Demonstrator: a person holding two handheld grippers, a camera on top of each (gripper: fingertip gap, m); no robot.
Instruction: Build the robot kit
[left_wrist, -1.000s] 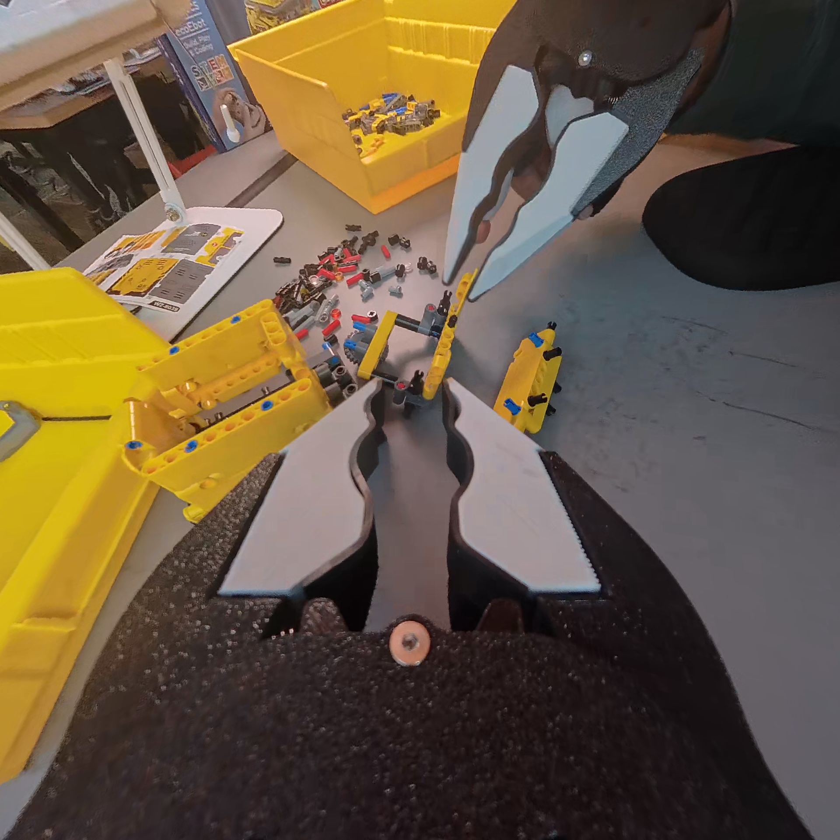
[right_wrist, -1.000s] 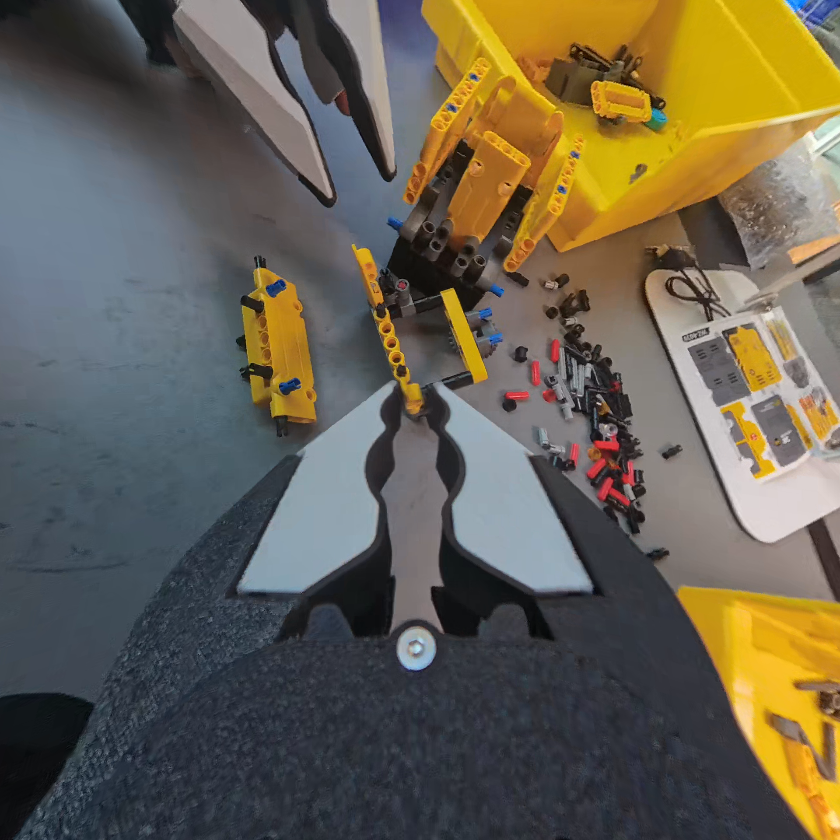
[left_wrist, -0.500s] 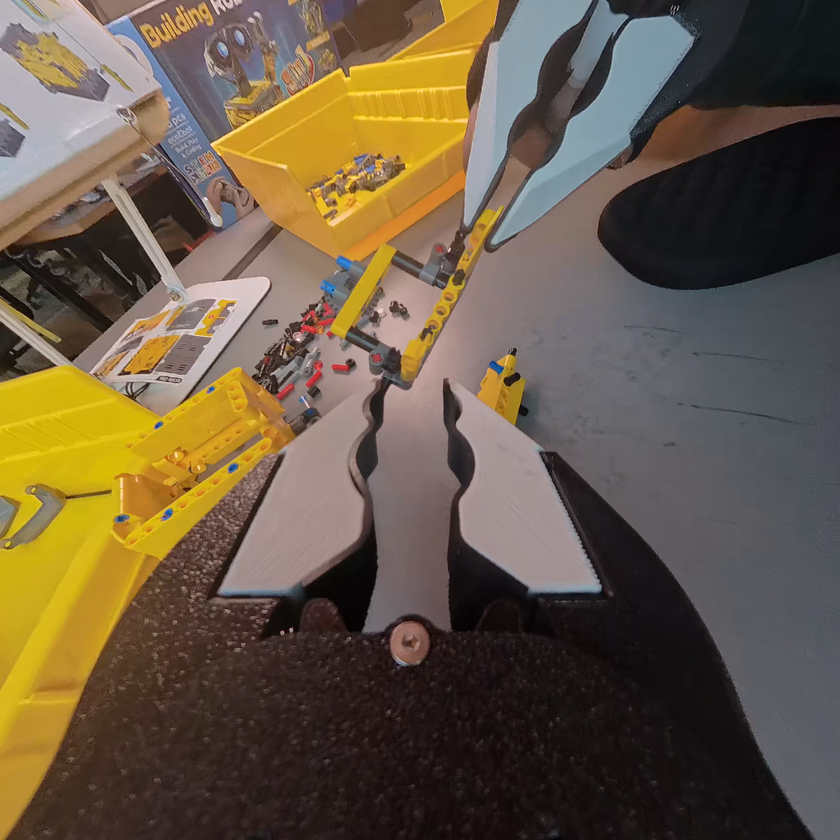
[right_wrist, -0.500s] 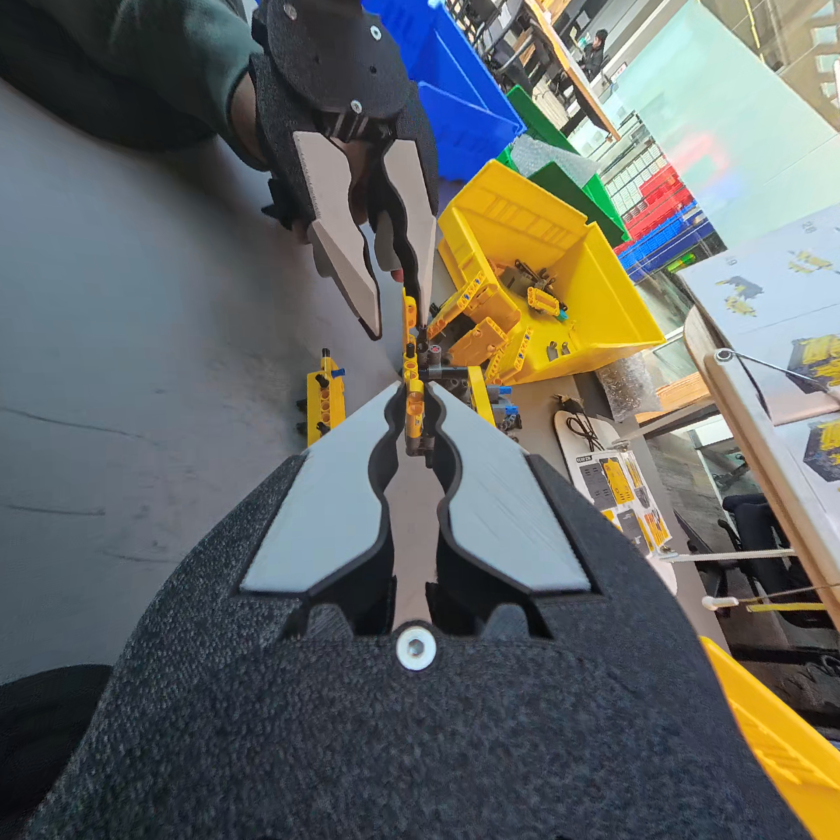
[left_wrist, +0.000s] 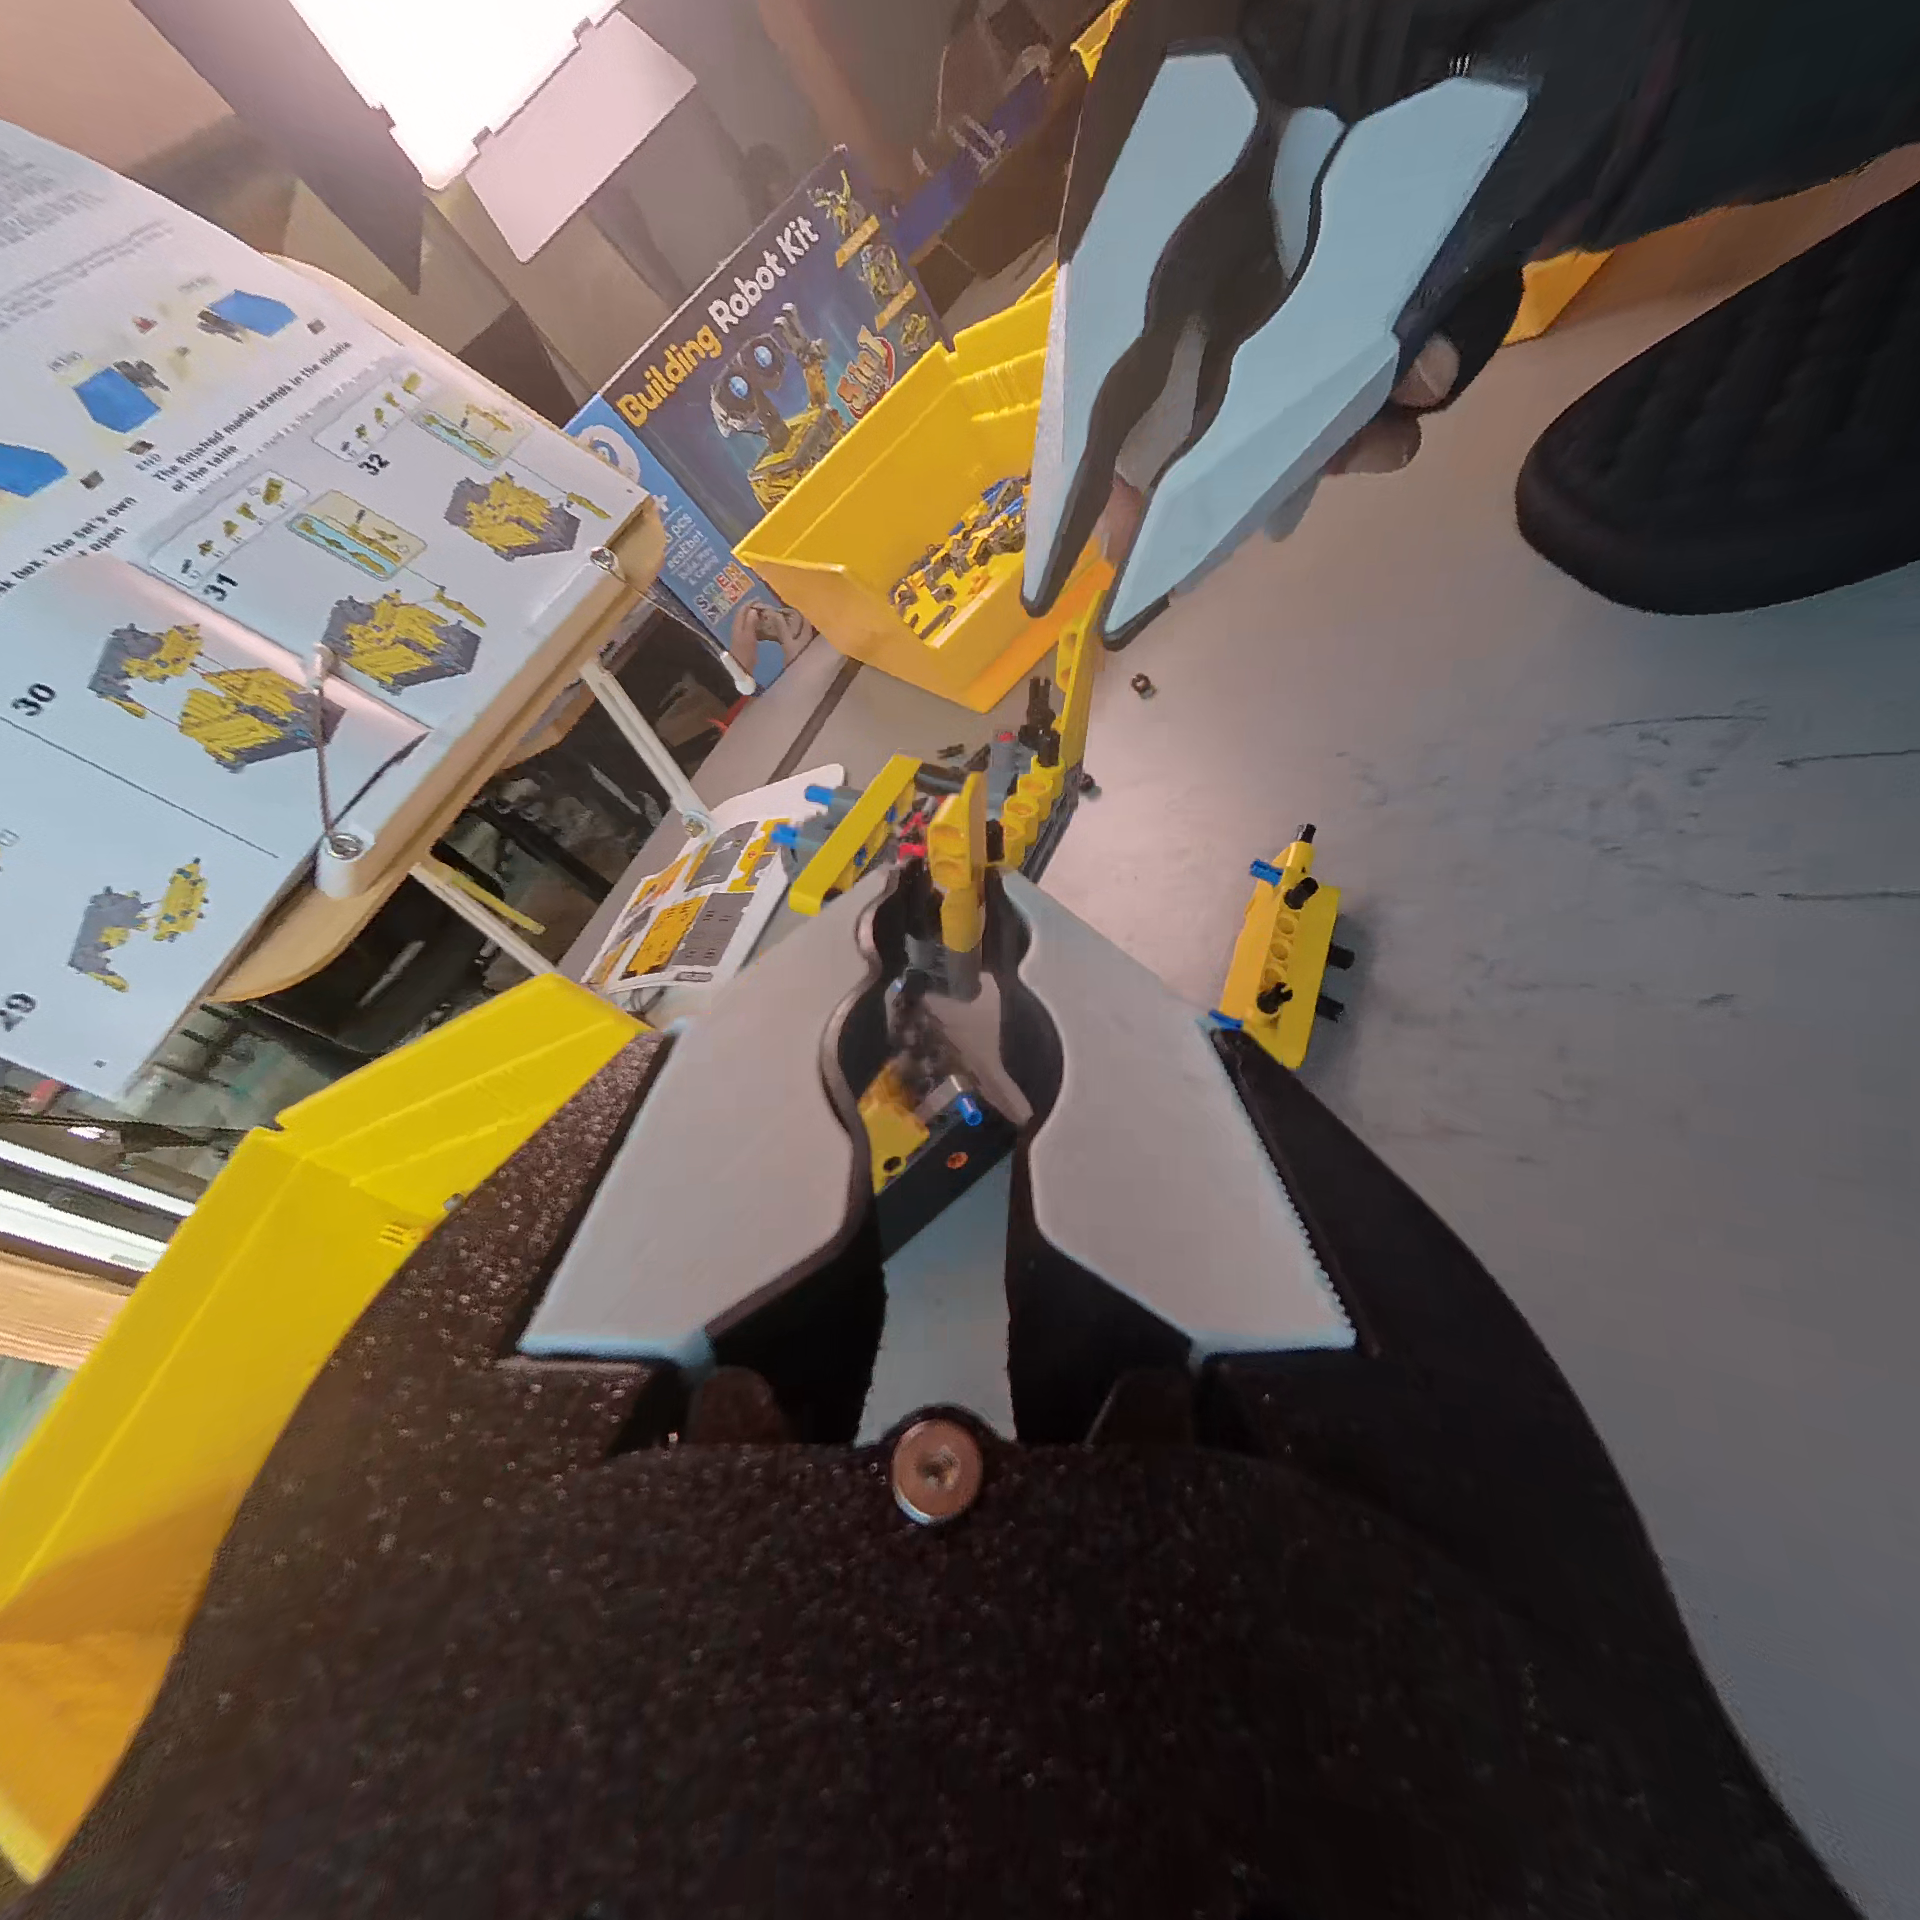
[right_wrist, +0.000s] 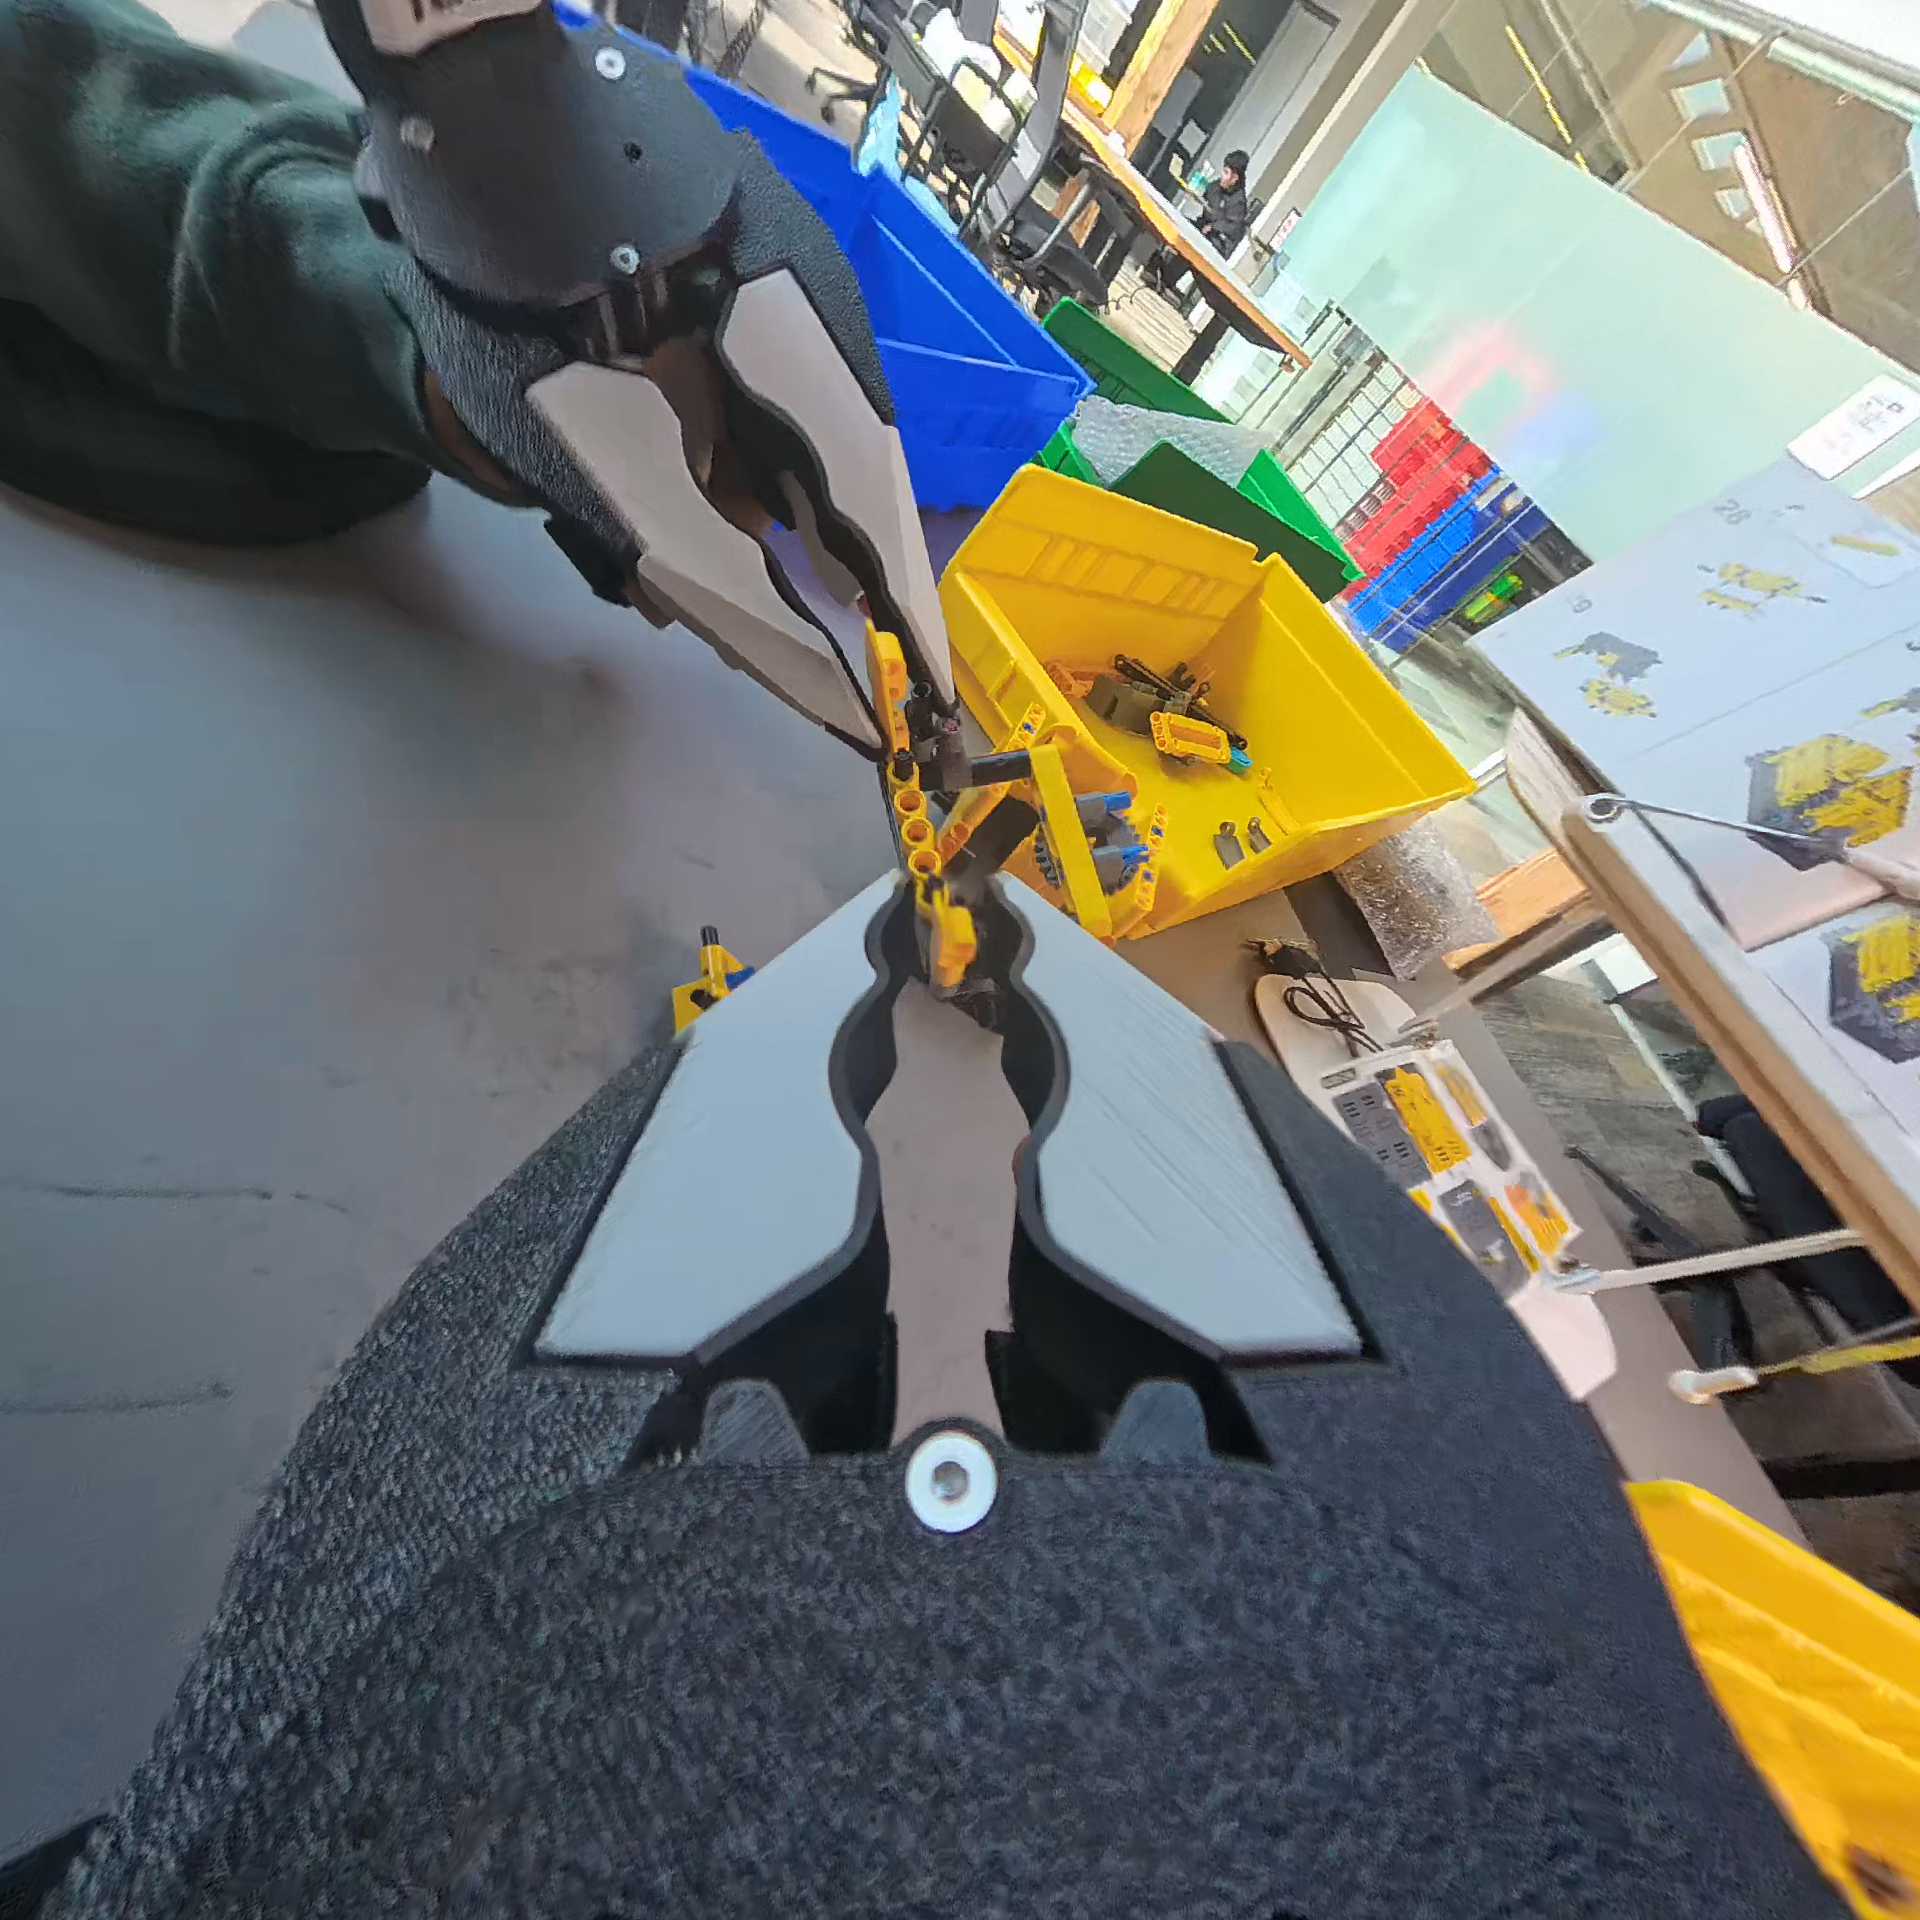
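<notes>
I see the grey tabletop (left_wrist: 1558, 831) under both my tongs, and it carries almost everything here. Beyond the left tongs (left_wrist: 948, 883), to their left, a big instruction booklet (left_wrist: 260, 499) stands open on a wooden holder, probably so the pages face the worker. Behind the booklet leans a blue kit box (left_wrist: 769, 343). A yellow bin (left_wrist: 883, 499) with small parts sits far ahead of the left tongs, just behind the tips of the right tongs. Another yellow bin (right_wrist: 1195, 675) lies beyond the right tongs (right_wrist: 951, 904), tilted open toward me so the parts inside are easy to reach. Blue and green bins (right_wrist: 966, 353) are stacked further behind it.

Between the two tongs I hold one yellow and black brick frame (left_wrist: 997, 800), lifted above the tabletop. The left tongs are closed tight on its near yellow end, and the right tongs are clamped on the opposite end of the long yellow beam. I think this grip from two ends keeps the loose frame from swinging or bending.

A small yellow block with black pins (left_wrist: 1283, 935) rests on the tabletop just to the right of the left tongs, apart from the frame. A folded instruction sheet (right_wrist: 1444, 1164) lies flat to the right of the right tongs.
</notes>
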